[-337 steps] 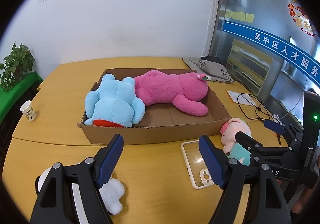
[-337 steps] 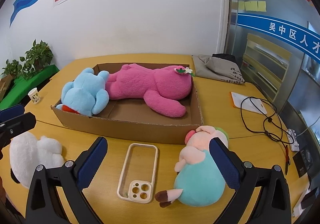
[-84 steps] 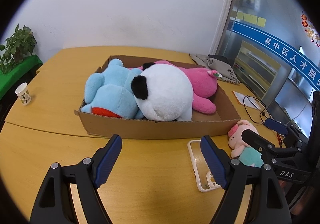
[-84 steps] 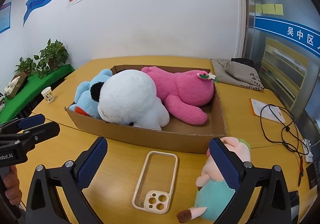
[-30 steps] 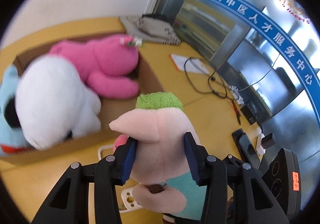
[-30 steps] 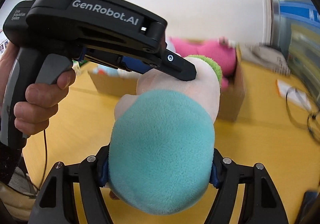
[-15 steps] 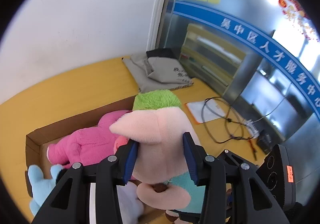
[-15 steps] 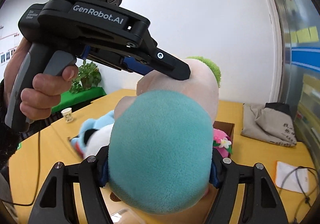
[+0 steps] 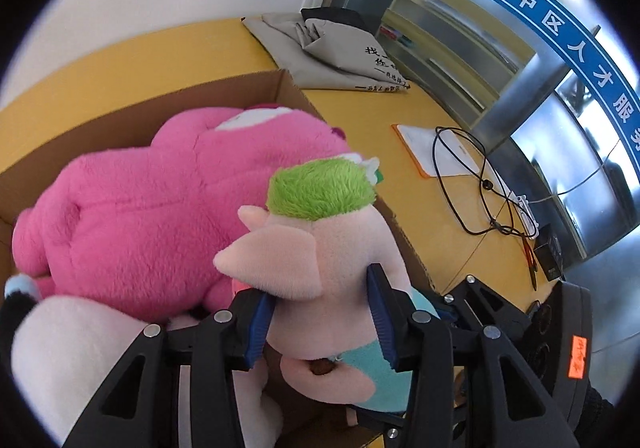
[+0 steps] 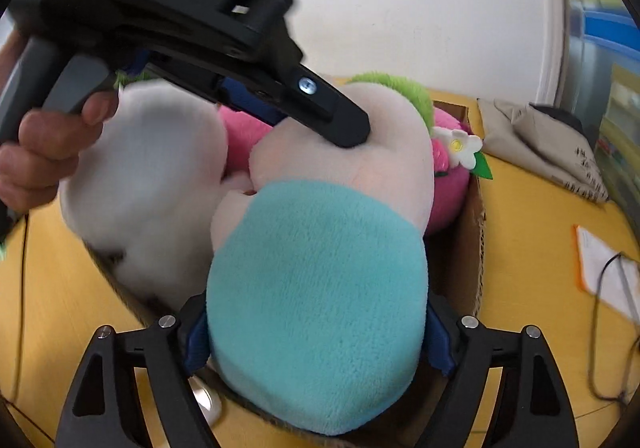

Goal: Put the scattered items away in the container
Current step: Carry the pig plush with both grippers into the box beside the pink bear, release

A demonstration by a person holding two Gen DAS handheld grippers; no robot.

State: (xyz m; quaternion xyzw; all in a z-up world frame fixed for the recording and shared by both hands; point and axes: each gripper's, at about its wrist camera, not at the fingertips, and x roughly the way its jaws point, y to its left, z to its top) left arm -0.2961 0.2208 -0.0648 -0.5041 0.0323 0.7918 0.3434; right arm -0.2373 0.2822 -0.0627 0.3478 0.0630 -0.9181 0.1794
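Here the pig plush (image 9: 320,248) is being carried by both grippers at once, since one pair of jaws would let so bulky and soft a toy sag: the left gripper (image 9: 320,316) is pinching its pink head while the right gripper (image 10: 316,336) is cradling its teal body, those jaws now opening with the body between them. The toy is hanging just over the near right corner of the cardboard box (image 9: 224,87) on the bench (image 9: 424,215), above the pink plush (image 9: 160,207) and beside the white plush (image 10: 152,183), probably because that corner is offering the only remaining room.
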